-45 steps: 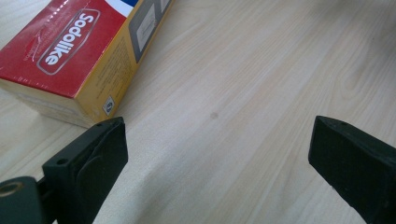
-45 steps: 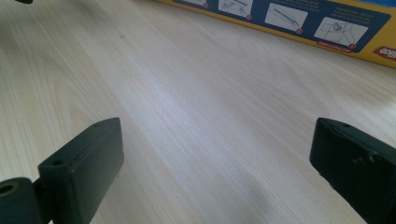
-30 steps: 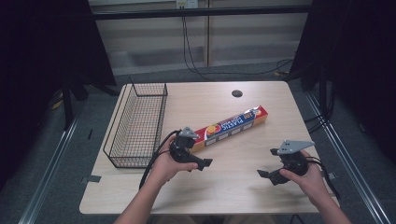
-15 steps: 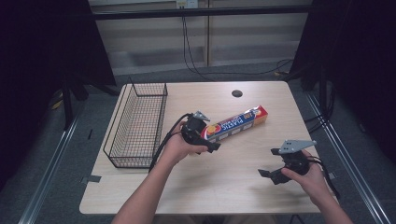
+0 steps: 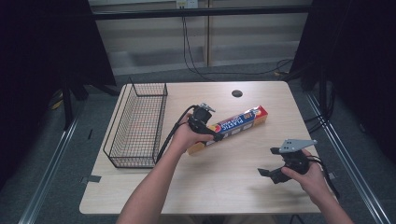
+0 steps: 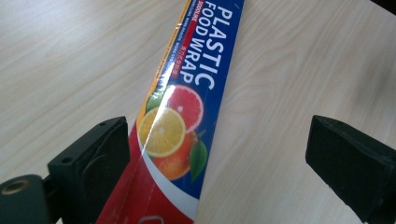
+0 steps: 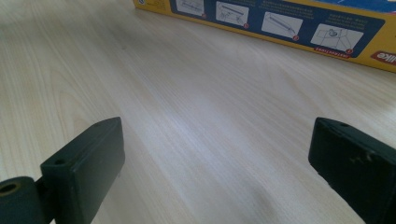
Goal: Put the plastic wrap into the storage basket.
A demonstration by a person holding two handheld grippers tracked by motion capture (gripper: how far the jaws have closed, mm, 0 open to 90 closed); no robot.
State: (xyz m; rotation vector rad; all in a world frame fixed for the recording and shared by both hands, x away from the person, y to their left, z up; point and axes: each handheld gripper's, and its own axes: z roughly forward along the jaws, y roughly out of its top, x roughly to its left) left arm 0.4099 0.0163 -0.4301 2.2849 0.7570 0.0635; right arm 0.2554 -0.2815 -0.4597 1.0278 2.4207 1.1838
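Note:
A long box of plastic food wrap (image 5: pixel 232 126), blue, red and yellow with citrus pictures, lies slantwise on the middle of the wooden table (image 5: pixel 224 191). My left gripper (image 5: pixel 215 134) hovers over the box's near-left end, jaws wide open. In the left gripper view the box (image 6: pixel 187 112) runs up between the two black jaws, close to the left one, and nothing is clamped. My right gripper (image 5: pixel 266 169) rests low near the table's front right, open, with bare wood between its jaws. Its view shows the box's yellow and blue side (image 7: pixel 289 23) farther off.
A black wire basket (image 5: pixel 138 125) stands along the table's left side, nothing visible in it. A small dark round hole (image 5: pixel 236 93) sits near the far edge. Cables trail from both grippers. Metal rails run along the floor at either side.
My left gripper has moved forward and right from the front middle of the table to the box's near-left end. The right gripper has stayed in place.

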